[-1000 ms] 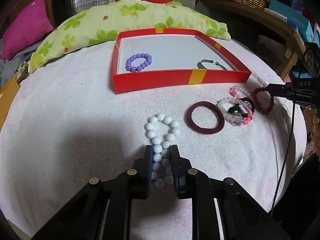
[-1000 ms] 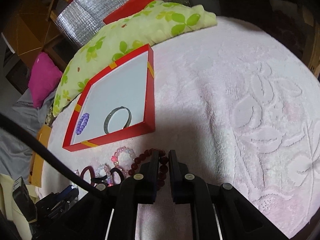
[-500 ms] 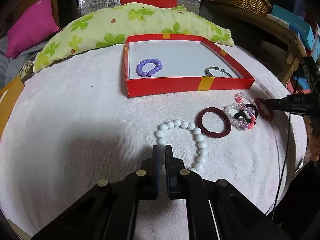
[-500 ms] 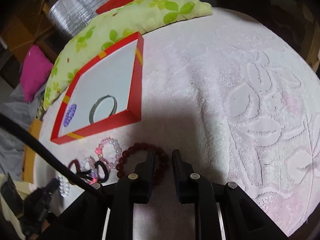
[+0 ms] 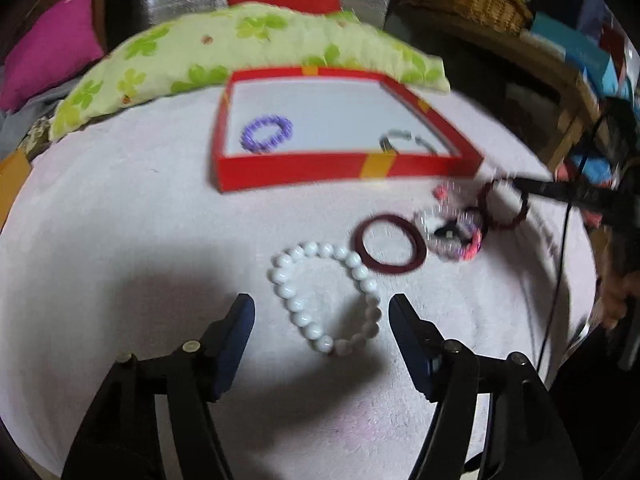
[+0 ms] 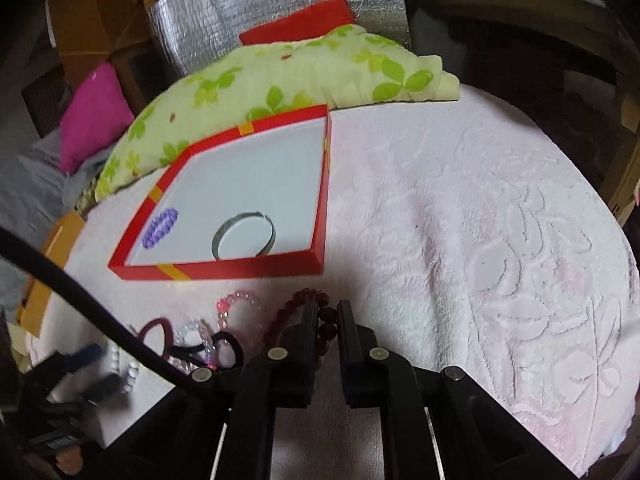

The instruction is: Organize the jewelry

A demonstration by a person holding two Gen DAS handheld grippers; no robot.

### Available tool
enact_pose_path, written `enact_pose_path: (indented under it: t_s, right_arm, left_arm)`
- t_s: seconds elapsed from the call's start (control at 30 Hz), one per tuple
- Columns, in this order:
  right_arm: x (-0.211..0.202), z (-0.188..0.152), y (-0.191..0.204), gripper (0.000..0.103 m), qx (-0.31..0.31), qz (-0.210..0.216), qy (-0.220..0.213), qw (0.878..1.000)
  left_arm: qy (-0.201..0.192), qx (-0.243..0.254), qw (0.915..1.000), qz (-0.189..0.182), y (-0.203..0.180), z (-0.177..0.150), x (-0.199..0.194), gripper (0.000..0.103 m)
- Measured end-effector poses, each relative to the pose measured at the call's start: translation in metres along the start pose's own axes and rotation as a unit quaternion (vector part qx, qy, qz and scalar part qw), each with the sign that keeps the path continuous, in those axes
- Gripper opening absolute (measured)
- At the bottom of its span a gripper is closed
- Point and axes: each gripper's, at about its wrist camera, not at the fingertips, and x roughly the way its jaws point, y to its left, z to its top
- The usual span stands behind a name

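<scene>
A white bead bracelet (image 5: 280, 276) lies on the pink towel between the fingers of my left gripper (image 5: 320, 307). Its jaws are opening and the pads do not touch the beads. My right gripper (image 6: 328, 314) is shut on a dark red bead bracelet (image 6: 280, 314); in the left wrist view the same right gripper (image 5: 516, 186) pinches the dark red bead bracelet (image 5: 505, 225) at the right. The red box (image 5: 344, 166) (image 6: 224, 270) holds a purple bead bracelet (image 5: 267, 138) (image 6: 160, 226) and a silver bangle (image 5: 404, 138) (image 6: 244, 236).
A maroon ring (image 5: 390, 246) and a tangle of pink and clear bracelets with a black hair tie (image 5: 452, 232) lie right of the white beads. A green leaf-print pillow (image 5: 240, 52) lies behind the box. A black cable (image 6: 100, 312) crosses the right wrist view.
My left gripper shut beside the white bracelet, then spread wide on both sides of it. My right gripper parted slightly, then shut on the dark red beads while rolling.
</scene>
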Motion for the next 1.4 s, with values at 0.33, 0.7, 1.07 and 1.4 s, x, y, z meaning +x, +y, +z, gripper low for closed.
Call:
enact_pose_path:
  t_s: [0.33,0.7,1.07,1.4]
  right_arm:
    - [-0.005,0.002,-0.018,0.01,0.055,0.032,-0.001,0.998]
    - [-0.024,0.011,-0.008,0.01,0.07,0.072,-0.04,0.994]
    - [-0.037,0.018,0.006,0.011,0.077,0.104,-0.07,0.989]
    - [-0.041,0.036,0.011,0.011,0.086,0.117,-0.085,0.986]
  left_arm:
    - [-0.011,0.025,0.9994,0.024,-0.008,0.0,0.002,0.01]
    - [-0.044,0.014,0.9982,0.039,0.011,0.012,-0.029,0.01]
    - [-0.093,0.036,0.9944,0.034,0.007,0.043,-0.06,0.01]
    - [-0.151,0.054,0.9869,-0.013,-0.005,0.11,-0.065,0.01]
